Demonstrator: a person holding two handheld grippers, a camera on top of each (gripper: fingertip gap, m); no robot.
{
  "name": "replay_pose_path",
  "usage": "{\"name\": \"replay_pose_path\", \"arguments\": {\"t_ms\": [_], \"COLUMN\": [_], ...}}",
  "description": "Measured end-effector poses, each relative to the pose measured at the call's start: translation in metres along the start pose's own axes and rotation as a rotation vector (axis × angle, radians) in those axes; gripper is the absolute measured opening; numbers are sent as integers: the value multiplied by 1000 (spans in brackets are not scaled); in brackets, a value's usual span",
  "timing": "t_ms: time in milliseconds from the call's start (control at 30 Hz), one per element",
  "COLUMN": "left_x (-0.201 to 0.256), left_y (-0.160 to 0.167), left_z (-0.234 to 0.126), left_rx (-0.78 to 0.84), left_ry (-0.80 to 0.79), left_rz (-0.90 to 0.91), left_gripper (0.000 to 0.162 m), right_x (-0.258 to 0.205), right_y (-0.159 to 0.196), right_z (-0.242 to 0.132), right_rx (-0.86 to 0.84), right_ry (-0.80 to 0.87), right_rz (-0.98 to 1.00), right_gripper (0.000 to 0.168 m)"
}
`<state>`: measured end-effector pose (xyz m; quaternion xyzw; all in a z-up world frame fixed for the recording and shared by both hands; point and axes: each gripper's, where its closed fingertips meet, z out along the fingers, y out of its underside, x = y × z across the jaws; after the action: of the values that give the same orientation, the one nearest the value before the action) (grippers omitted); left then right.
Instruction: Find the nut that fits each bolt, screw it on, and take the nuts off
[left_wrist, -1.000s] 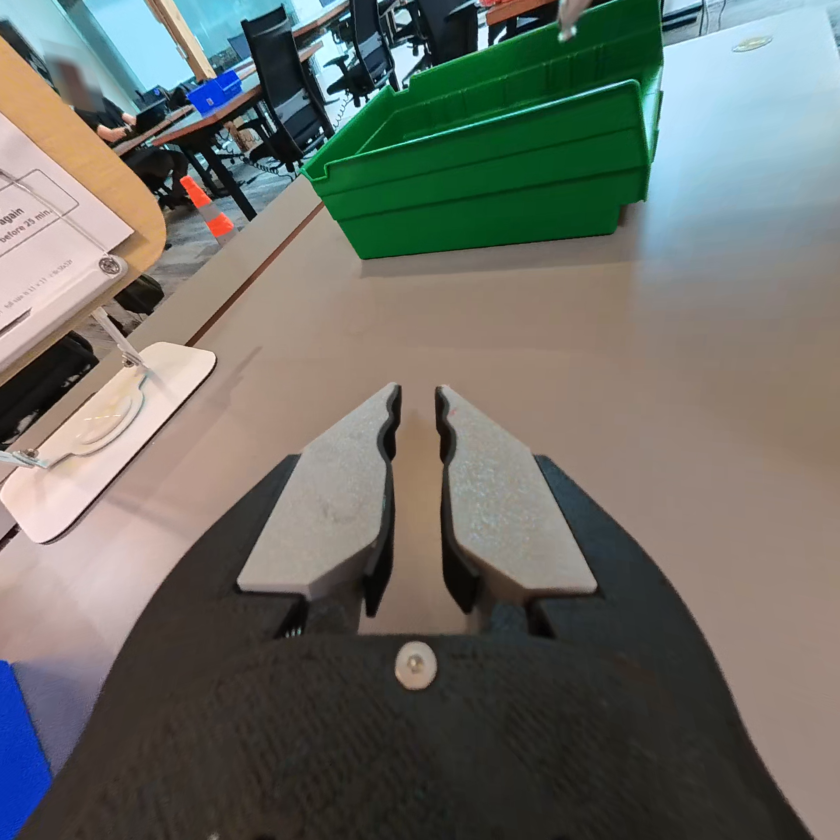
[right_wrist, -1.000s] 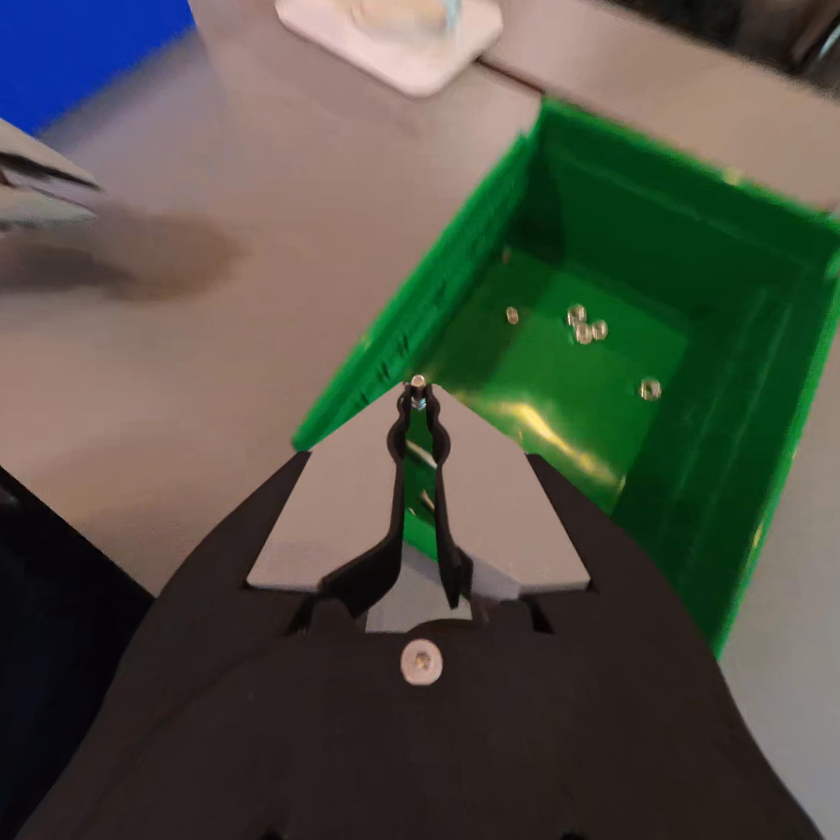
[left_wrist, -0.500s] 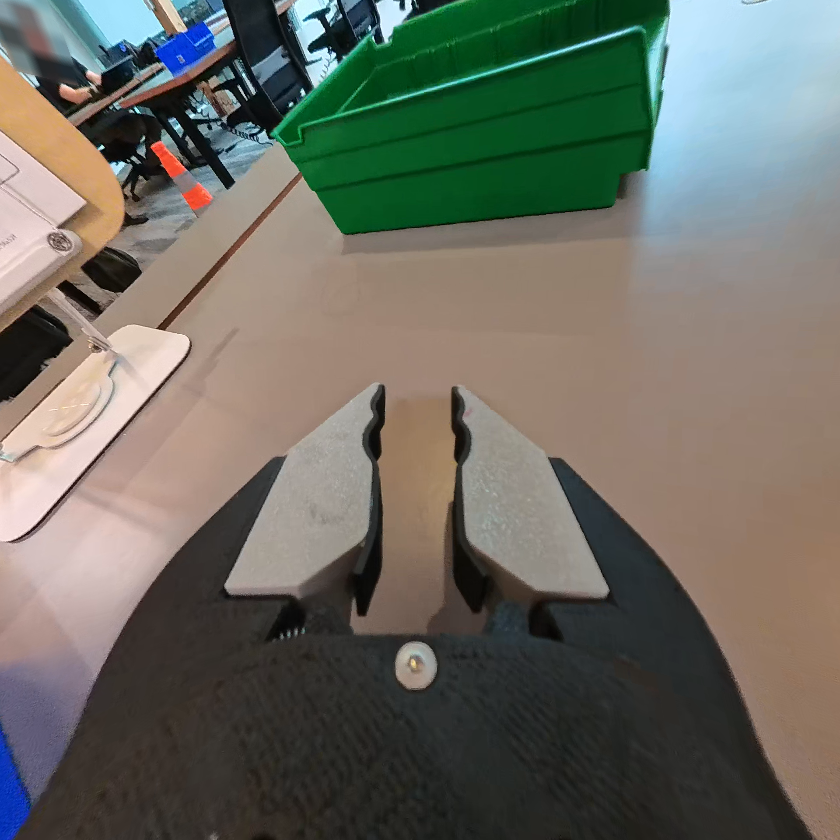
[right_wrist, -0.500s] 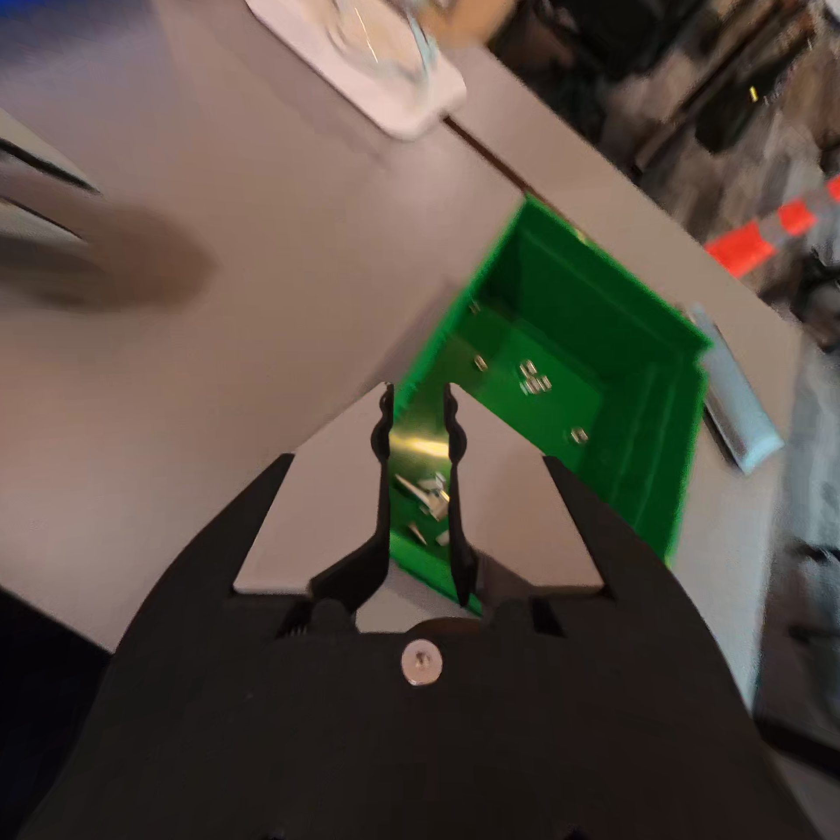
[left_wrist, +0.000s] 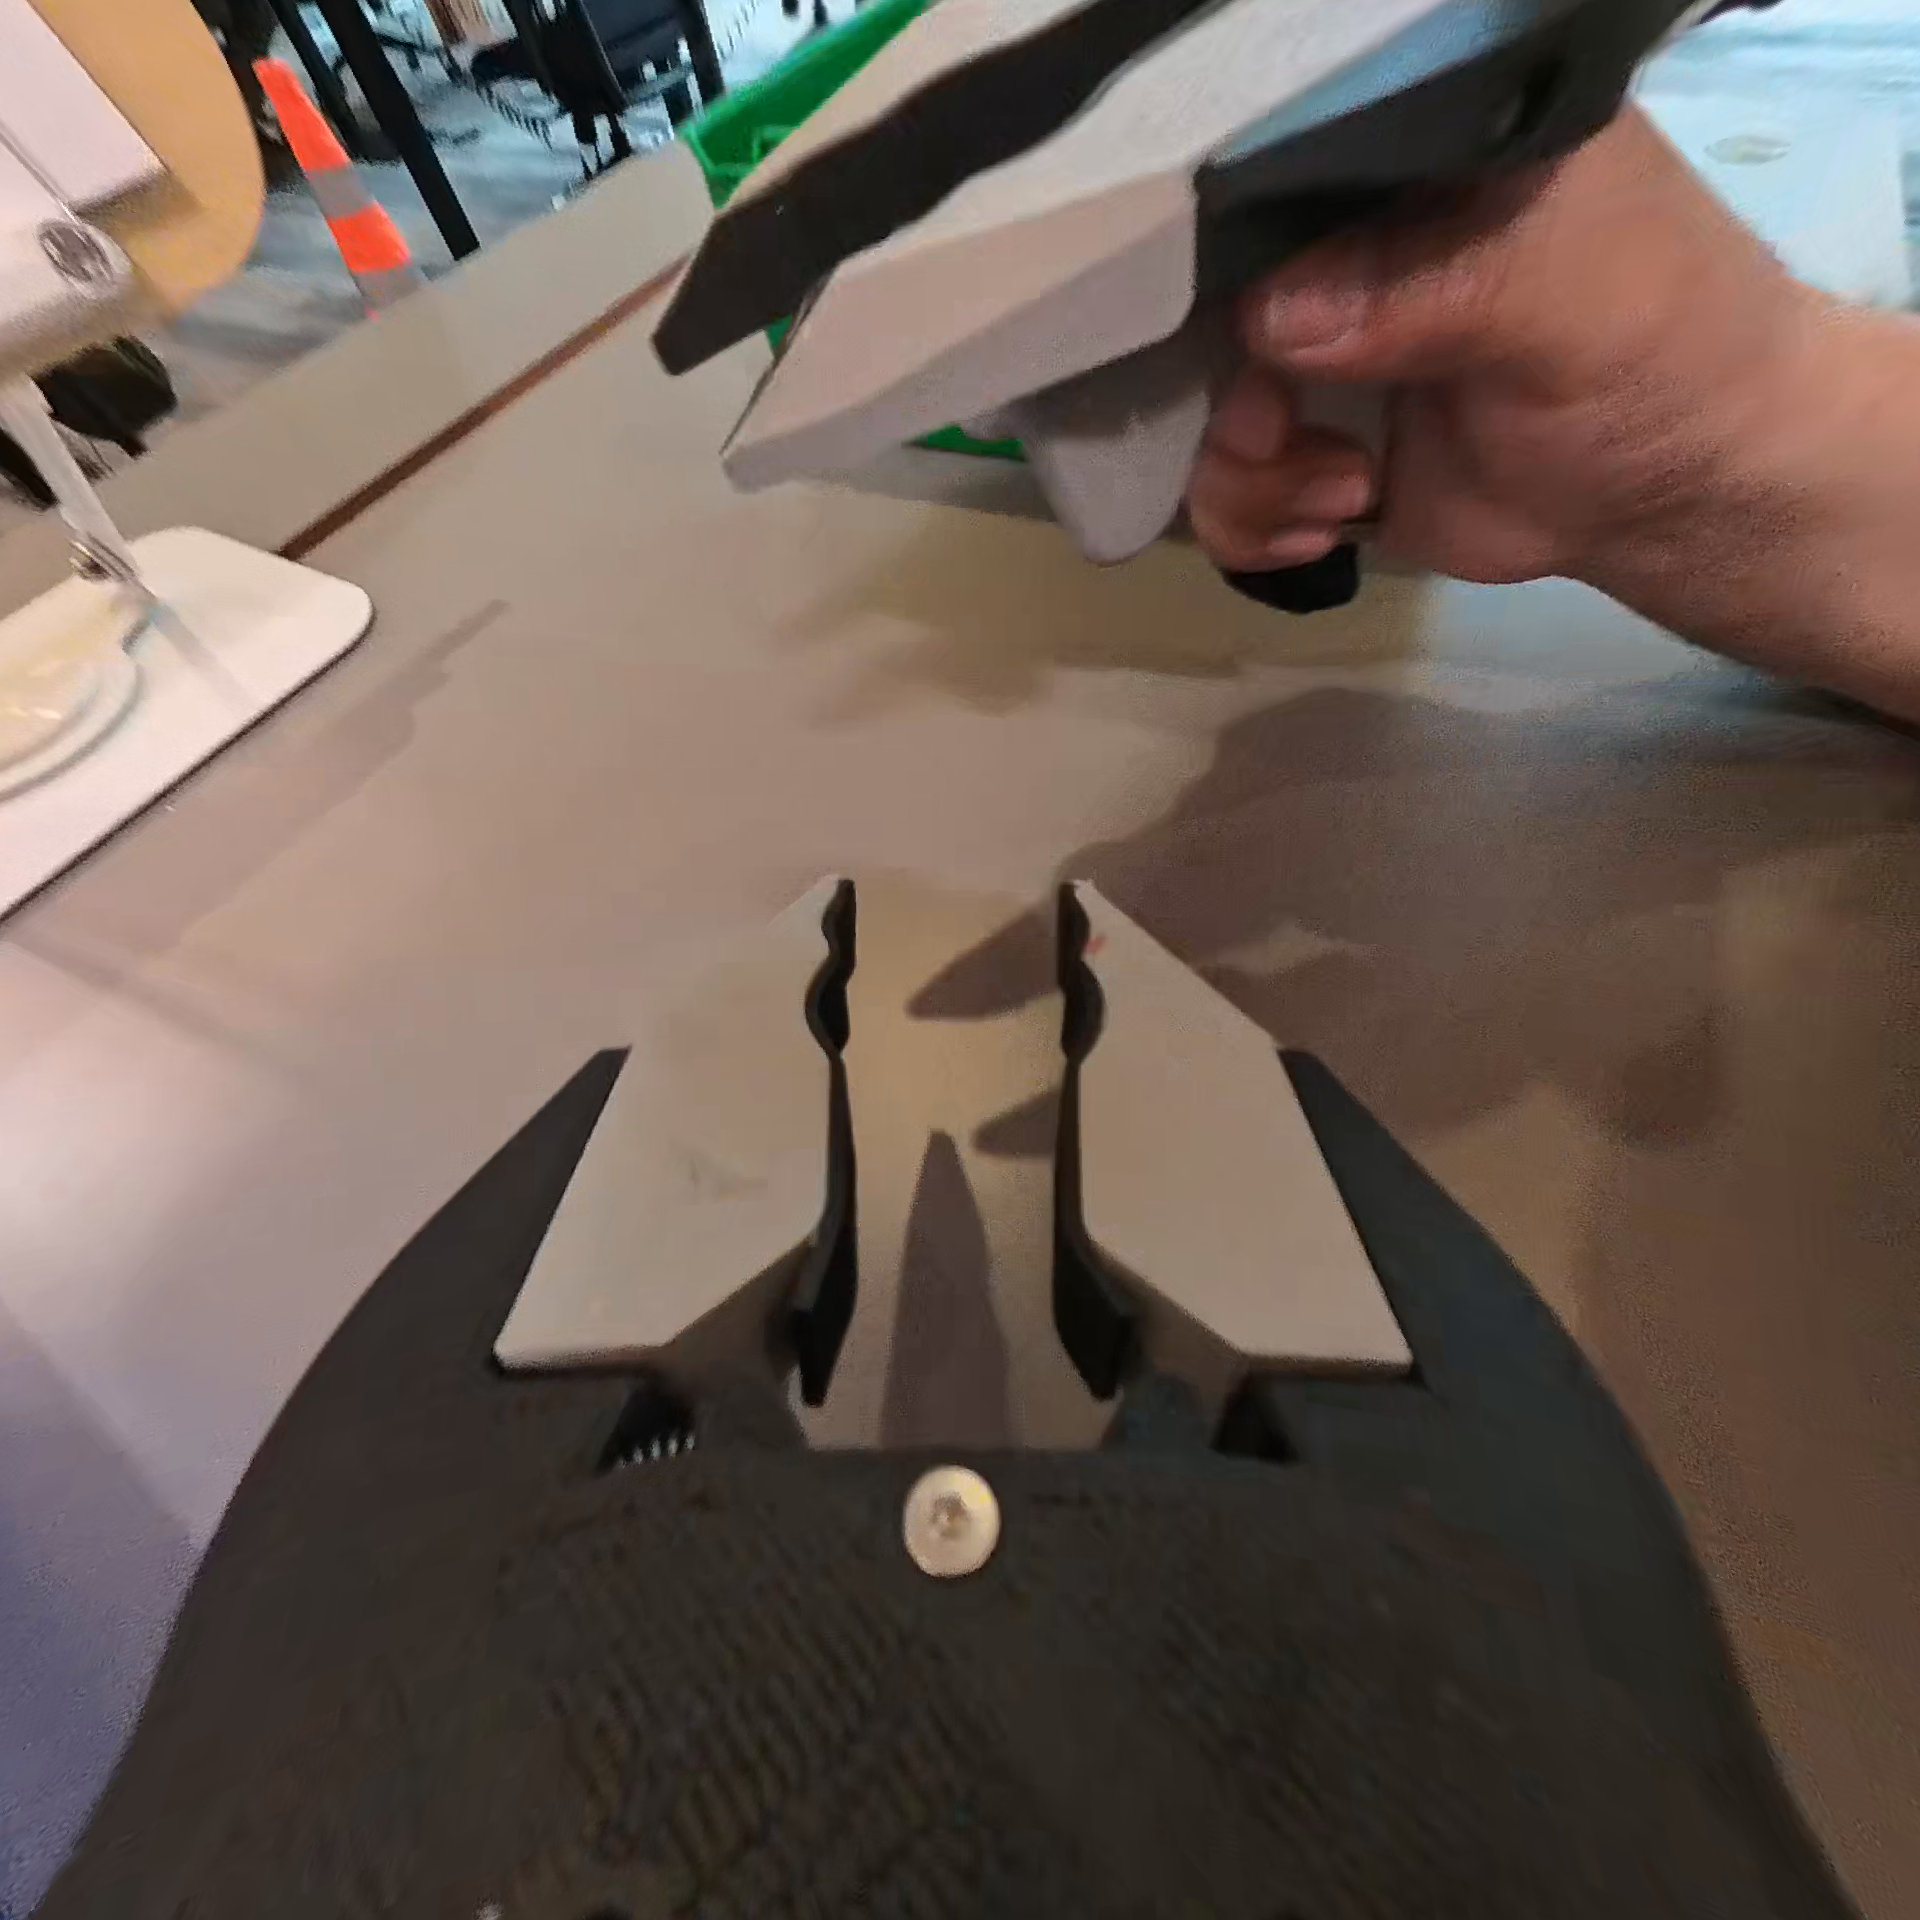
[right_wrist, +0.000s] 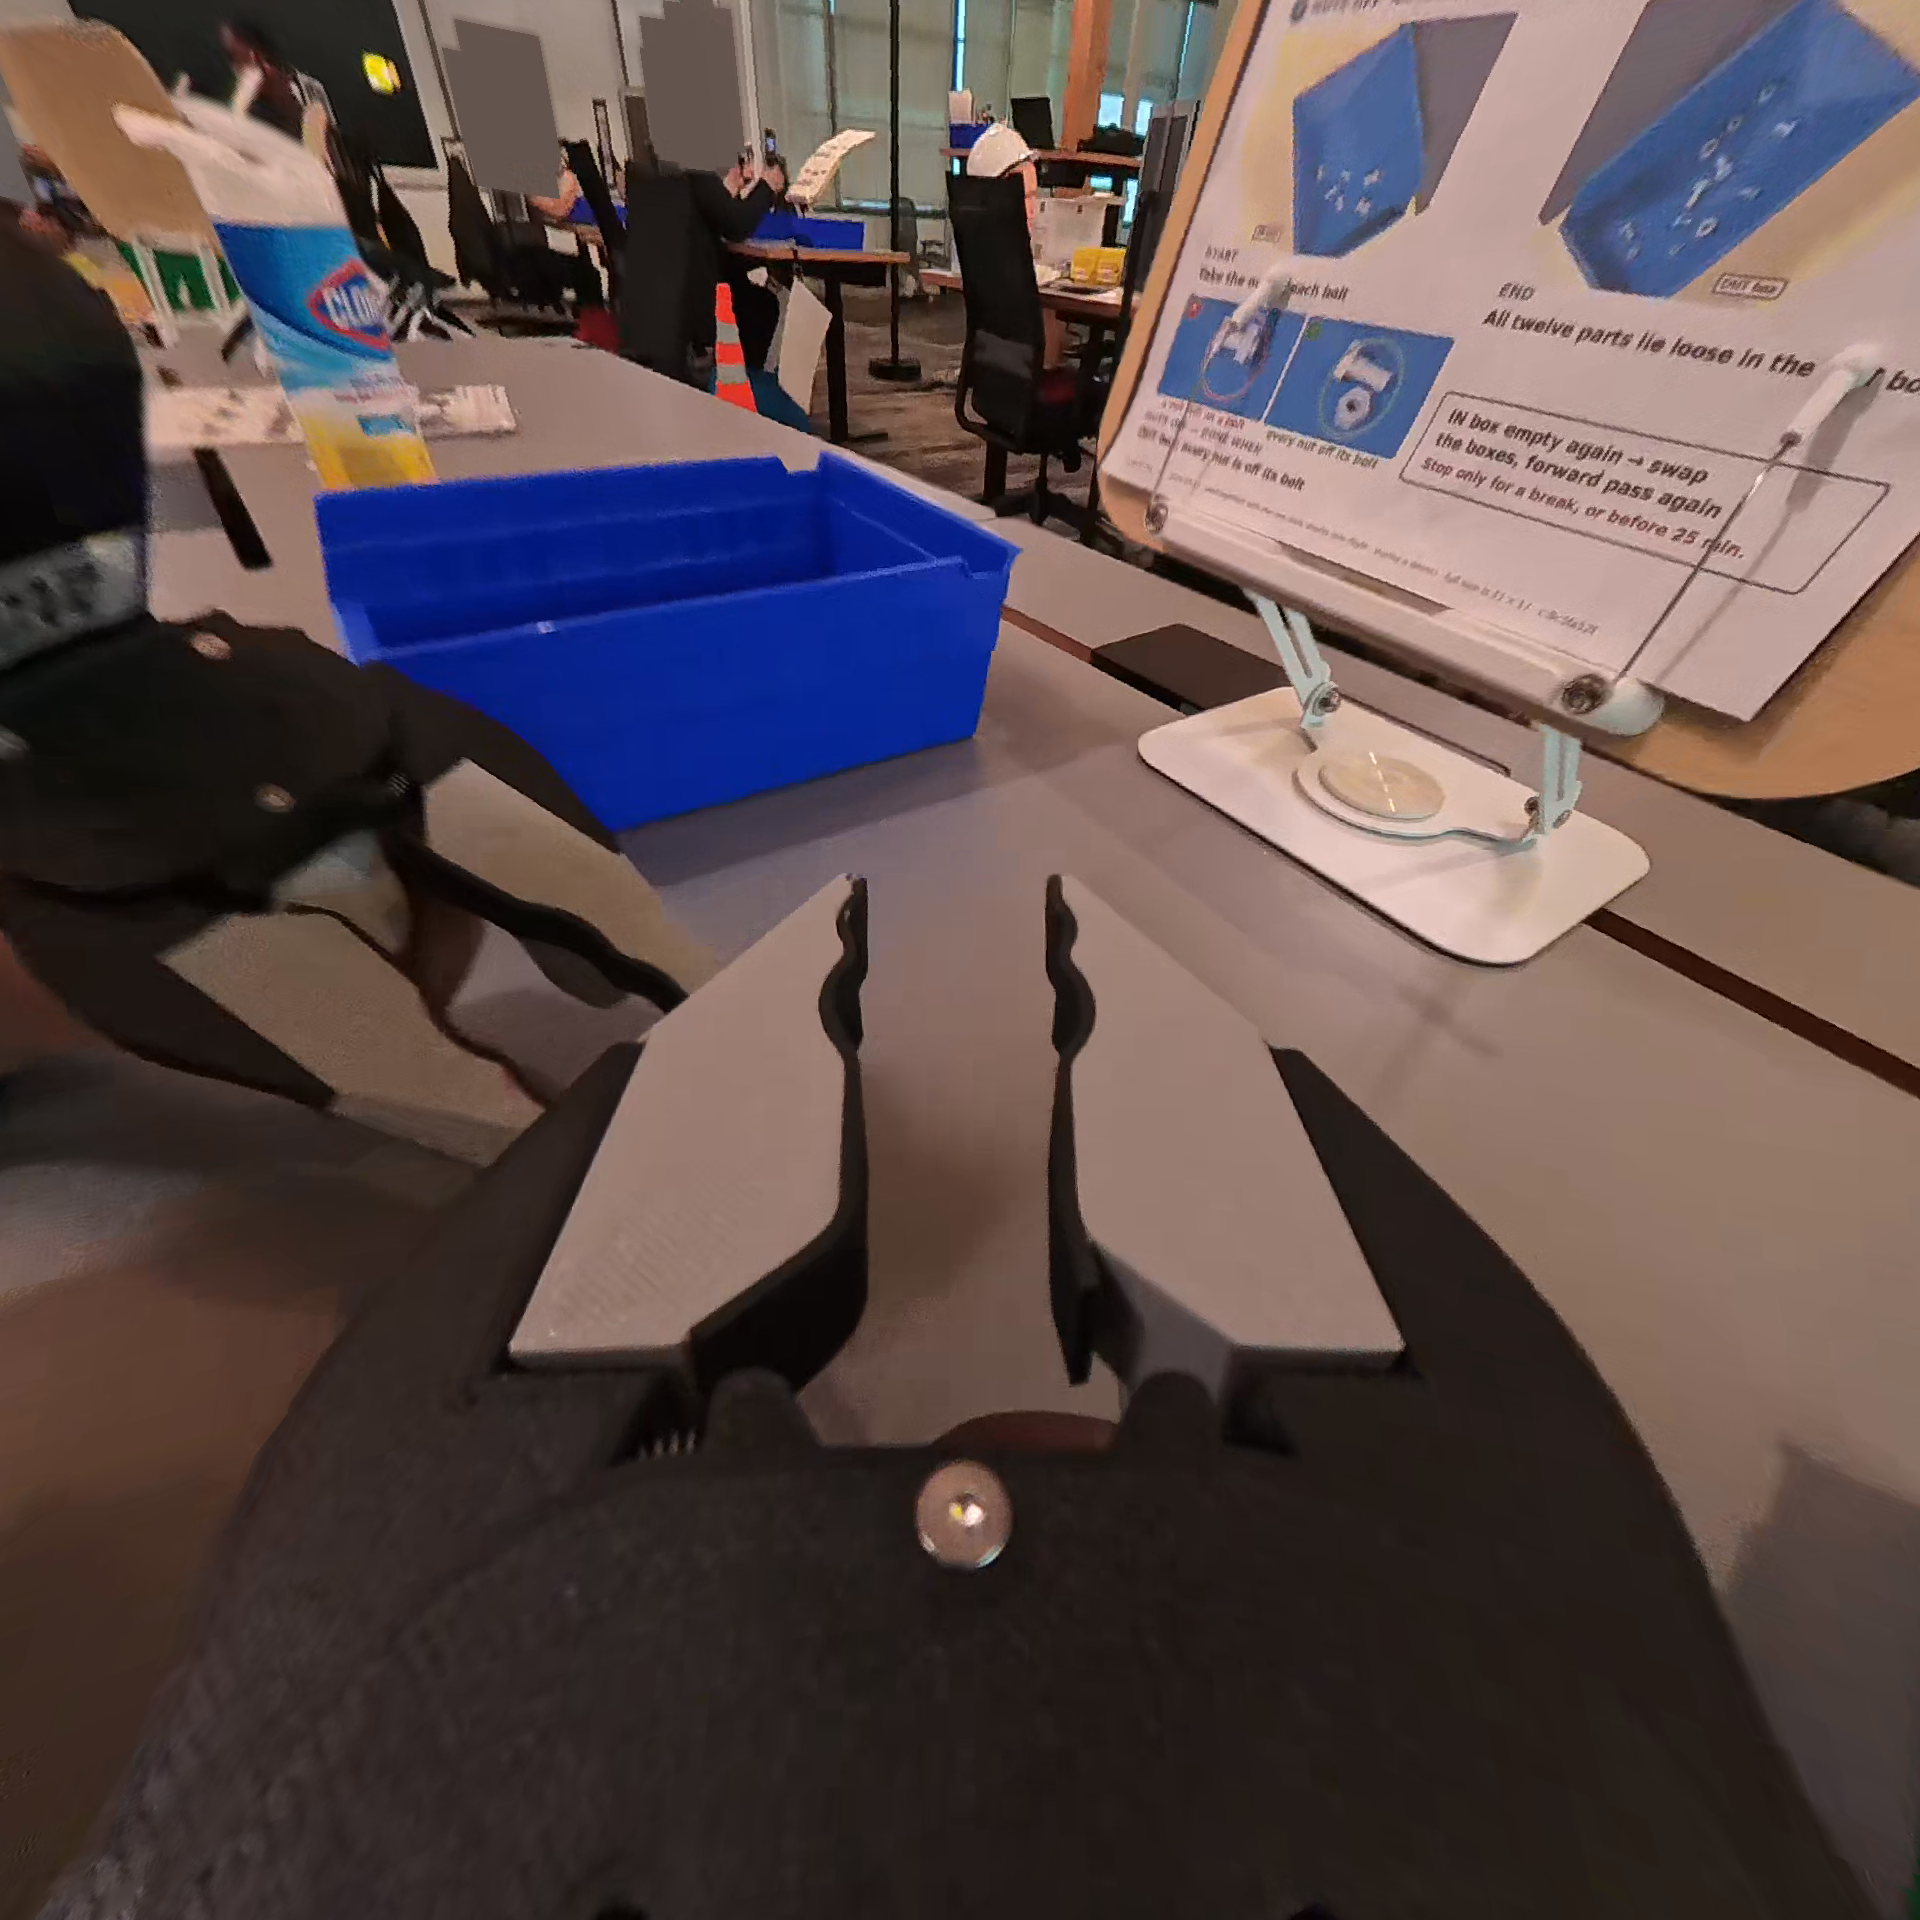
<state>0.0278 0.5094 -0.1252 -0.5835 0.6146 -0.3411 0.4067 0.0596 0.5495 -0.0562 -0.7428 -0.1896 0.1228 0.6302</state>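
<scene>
No bolt or nut shows in either view. My left gripper (left_wrist: 956, 904) is open and empty, low over the grey table (left_wrist: 520, 831). My right gripper (right_wrist: 956, 904) is open and empty too, held above the table. In the left wrist view the right gripper (left_wrist: 707, 410) hangs ahead and above, gripped by a hand (left_wrist: 1507, 343), and hides most of the green bin (left_wrist: 732, 135). In the right wrist view the left gripper (right_wrist: 613, 1049) sits at the left, blurred. A blue bin (right_wrist: 665, 644) stands beyond it; its floor is hidden by its front wall.
An instruction sheet (right_wrist: 1507, 364) rests on a tilted stand with a white base (right_wrist: 1392, 862), which also shows in the left wrist view (left_wrist: 208, 665). A wipes canister (right_wrist: 312, 312) stands behind the blue bin. Chairs, desks, people and an orange cone (left_wrist: 343, 218) are beyond the table.
My right gripper, shut on a small metal part above the green bin, opened over it, then swung away to face the blue bin. My left gripper opened wider.
</scene>
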Motion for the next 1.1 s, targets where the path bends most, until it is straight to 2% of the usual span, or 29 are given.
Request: {"name": "replay_pose_path", "arguments": {"t_ms": [167,367,533,700,833,900,967,1033,1100], "left_x": [5,-6,-12,-10,-33,-34,-19,-15,-15], "left_y": [17,32,34,22,19,18,12,13,26], "left_z": [12,18,19,12,2,-10,-35,-76,-120], "left_rx": [-77,-136,-140,-94,-64,-45,-2,45,40], "left_ry": [48,35,32,8,-95,-101,-97,-221,-337], "left_rz": [-46,-49,-75,-46,-36,-131,-156,-126,-123], "left_gripper": [41,40,40,41,41,49,57,47,47], "right_x": [4,9,-8,-30,-35,-40,-48,-45,-38], "right_y": [31,47,35,20,10,1,-3,-5,3], "right_z": [5,9,5,-1,-10,-29,-64,-108,-154], "right_rx": [-46,-116,-90,-71,-36,-21,-38,-34,-59], "right_ry": [-15,-54,-140,-137,-99,-95,-81,24,137], "right_rz": [-62,20,151,39,-13,24,28,-29,-94], "right_gripper": [33,38,48,54,52,53,56,53,39]}}
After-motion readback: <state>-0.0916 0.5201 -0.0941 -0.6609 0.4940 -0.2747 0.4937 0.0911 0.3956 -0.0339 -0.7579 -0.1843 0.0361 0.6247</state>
